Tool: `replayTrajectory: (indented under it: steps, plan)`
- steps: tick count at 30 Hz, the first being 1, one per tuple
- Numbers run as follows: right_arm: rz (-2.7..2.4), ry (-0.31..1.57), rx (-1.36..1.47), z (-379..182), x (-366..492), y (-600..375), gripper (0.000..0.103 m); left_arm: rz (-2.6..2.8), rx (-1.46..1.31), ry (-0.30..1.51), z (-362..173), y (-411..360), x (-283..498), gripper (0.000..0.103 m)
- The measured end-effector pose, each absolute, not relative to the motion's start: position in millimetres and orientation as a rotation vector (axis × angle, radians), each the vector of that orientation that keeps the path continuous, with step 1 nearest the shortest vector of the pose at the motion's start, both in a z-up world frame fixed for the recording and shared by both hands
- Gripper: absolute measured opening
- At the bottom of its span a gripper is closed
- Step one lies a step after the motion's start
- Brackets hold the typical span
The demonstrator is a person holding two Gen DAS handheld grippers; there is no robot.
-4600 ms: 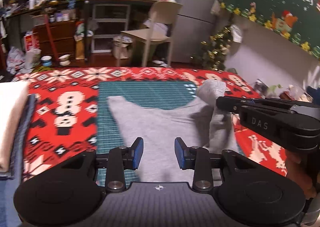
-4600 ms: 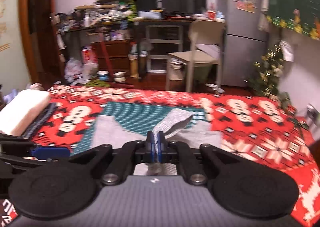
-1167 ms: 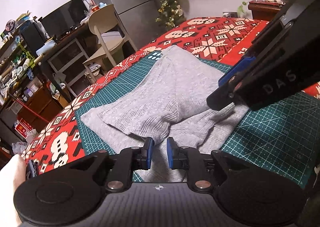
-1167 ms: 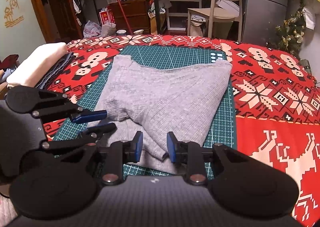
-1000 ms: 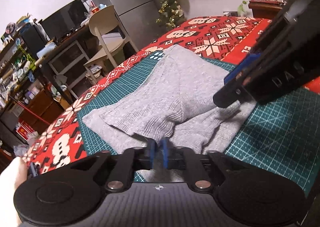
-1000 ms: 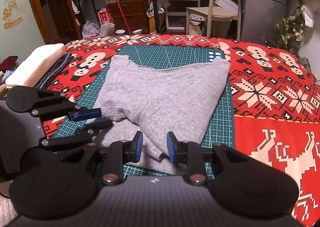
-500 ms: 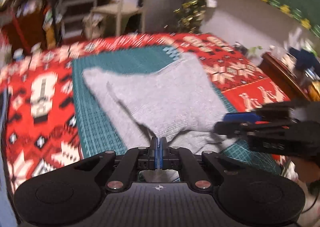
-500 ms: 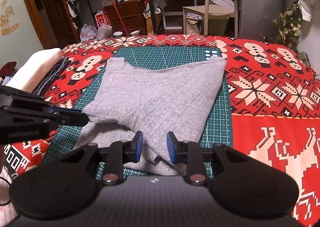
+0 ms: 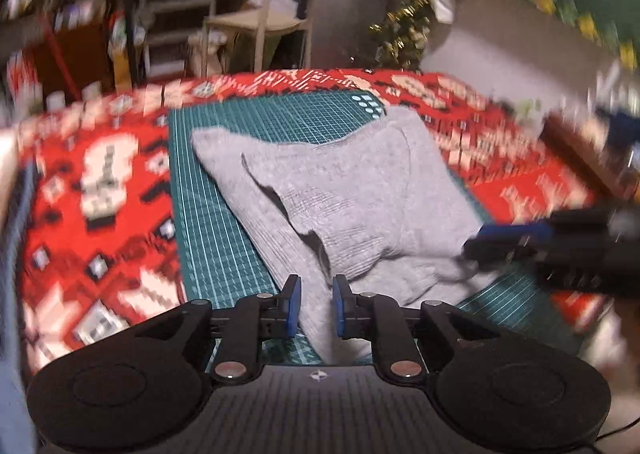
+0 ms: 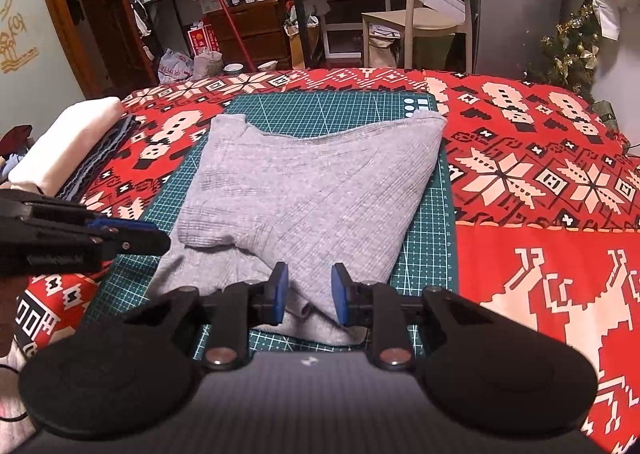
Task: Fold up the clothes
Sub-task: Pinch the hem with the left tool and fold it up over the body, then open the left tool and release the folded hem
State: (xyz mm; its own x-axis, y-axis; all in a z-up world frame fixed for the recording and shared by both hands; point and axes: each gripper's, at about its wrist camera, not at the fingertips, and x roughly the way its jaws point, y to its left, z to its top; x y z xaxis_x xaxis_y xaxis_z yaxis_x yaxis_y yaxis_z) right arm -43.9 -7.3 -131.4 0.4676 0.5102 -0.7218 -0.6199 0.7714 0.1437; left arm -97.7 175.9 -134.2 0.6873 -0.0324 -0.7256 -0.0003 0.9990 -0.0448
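Your left gripper [image 9: 316, 304] sits at the bottom centre of its own view with its blue pads parted and the jaws opening; the near hem of the grey ribbed knit garment [image 9: 352, 209] lies in the gap, but the pads do not press on it. Your right gripper [image 10: 307, 296] is low in the centre of its view, jaws closing yet still spread, with a bunched fold of the same garment between the pads and daylight on both sides.

The garment lies half folded on the green gridded cutting mat [image 10: 426, 250], mid-frame in both views, its upper layer slanting across the lower. The mat rests on the red Christmas-pattern blanket [image 10: 540, 181]. At the left edge of the right view you have a folded white cloth stack [image 10: 60, 141] on the blanket.
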Motion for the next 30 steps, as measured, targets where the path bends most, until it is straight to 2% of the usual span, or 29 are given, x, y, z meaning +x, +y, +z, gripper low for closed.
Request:
replayTrajectory:
  steps: [4,9,10,12,18,27,29,30]
  plan:
    - [0.698,0.826,-0.145,-130,-45,-8,0.026,-0.025,0.202,0.792,-145,151,-97,0.016]
    - [0.693,0.828,-0.143,-129,-45,-9,0.026,-0.044,0.238,0.796,-151,147,-93,0.016]
    - [0.692,0.829,-0.142,-129,-45,-9,0.026,-0.045,0.234,0.799,-152,148,-91,0.010]
    - [0.689,0.833,-0.140,-129,-45,-9,0.026,-0.056,0.217,0.791,-148,148,-93,0.001]
    - [0.697,0.834,-0.124,-128,-44,-10,0.026,-0.082,0.021,0.762,-125,166,-100,0.001]
    - [0.692,0.852,-0.093,-130,-42,-14,0.026,-0.051,-0.182,0.885,-148,182,-102,0.001]
    - [0.693,0.845,-0.094,-129,-43,-15,0.026,-0.057,-0.210,0.869,-143,184,-105,0.003]
    - [0.696,0.841,-0.094,-128,-43,-15,0.027,-0.056,-0.222,0.859,-140,185,-106,0.009]
